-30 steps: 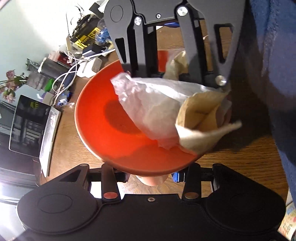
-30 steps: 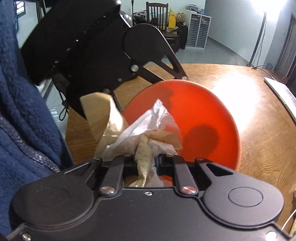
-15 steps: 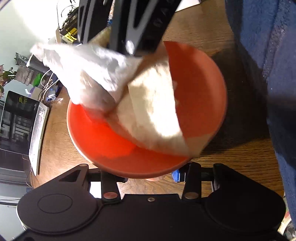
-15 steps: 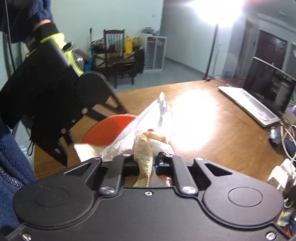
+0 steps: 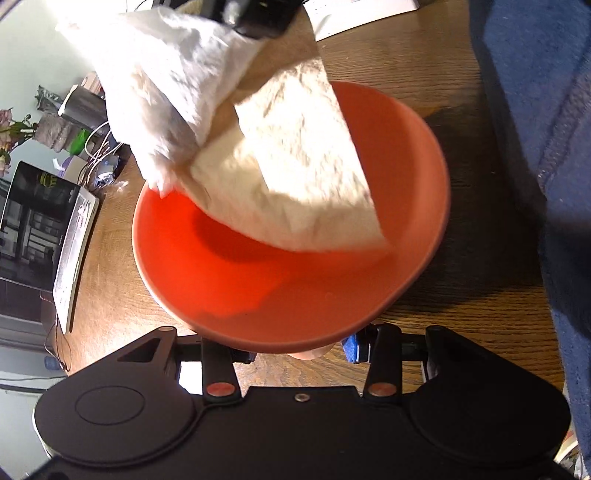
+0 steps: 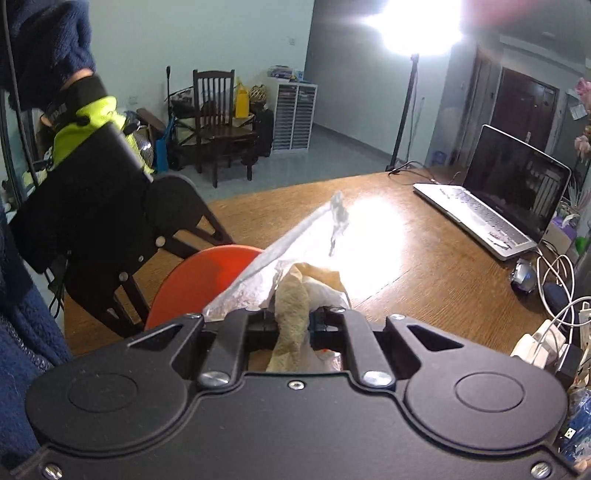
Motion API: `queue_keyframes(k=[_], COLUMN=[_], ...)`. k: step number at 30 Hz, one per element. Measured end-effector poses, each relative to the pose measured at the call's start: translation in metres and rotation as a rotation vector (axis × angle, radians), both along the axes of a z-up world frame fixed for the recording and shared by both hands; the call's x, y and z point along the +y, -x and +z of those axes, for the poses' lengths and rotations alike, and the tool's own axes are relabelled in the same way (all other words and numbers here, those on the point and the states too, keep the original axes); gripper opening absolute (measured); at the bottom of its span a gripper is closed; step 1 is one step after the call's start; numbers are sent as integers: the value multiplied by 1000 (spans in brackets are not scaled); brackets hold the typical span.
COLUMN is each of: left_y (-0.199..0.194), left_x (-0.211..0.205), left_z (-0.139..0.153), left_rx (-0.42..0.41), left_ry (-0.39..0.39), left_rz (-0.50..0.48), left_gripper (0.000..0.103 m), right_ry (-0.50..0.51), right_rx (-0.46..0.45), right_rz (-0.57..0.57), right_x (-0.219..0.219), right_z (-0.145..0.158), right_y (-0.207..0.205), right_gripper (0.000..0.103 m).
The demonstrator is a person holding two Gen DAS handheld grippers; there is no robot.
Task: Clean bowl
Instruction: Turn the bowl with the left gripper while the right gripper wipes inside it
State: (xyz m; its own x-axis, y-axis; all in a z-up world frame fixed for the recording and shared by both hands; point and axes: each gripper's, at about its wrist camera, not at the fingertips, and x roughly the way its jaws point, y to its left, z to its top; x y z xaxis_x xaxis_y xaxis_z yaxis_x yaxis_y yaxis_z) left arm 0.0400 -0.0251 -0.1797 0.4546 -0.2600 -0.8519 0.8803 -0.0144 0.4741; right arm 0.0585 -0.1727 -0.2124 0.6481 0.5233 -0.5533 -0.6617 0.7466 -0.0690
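Note:
An orange bowl fills the middle of the left wrist view, tilted above the wooden table. My left gripper is shut on its near underside, at the foot below the rim. A crumpled paper towel, white with a tan stained fold, hangs over the bowl's far half from my right gripper at the top edge. In the right wrist view the right gripper is shut on the paper towel. There the bowl shows at lower left, under the left gripper's black body.
An open laptop stands on the wooden table. Cables and a white power strip lie beside it. A person's blue fleece sleeve fills the right side. Beyond the table stand a chair and a bright lamp.
The right gripper has lifted the towel out of the bowl's inside, up and toward the far left. Its view has swung from the bowl toward the laptop. The left gripper still holds the bowl.

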Motion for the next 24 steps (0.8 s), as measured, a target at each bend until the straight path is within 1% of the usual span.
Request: queue_keyframes(k=[4,7,13,16,20,24], left_y=[-8,-13,-26,-31,-36,-35], left_x=[-7,-11,-13,-16,-16,-19], left_z=[-1,0,5,7,15,25], left_rx=[7,22,35,44,68,97], left_ry=[10,12,47,54,84,110], left_rz=[25,32,114,135,168,183], left_gripper=[41,41,41,40,38,38], right_ry=[12,45,49,61,80,58], right_rx=[-3,8,38,51,68,97], right_rz=[-64,-77,-128,-131,-106,-130], right_x=[-8,-13,-23,-27,-36,-44], right_z=[6,0,-10,-15,-18,-26], right_y=[25,24,24,25,24,23], right_gripper=[13,13,13,13,13,13])
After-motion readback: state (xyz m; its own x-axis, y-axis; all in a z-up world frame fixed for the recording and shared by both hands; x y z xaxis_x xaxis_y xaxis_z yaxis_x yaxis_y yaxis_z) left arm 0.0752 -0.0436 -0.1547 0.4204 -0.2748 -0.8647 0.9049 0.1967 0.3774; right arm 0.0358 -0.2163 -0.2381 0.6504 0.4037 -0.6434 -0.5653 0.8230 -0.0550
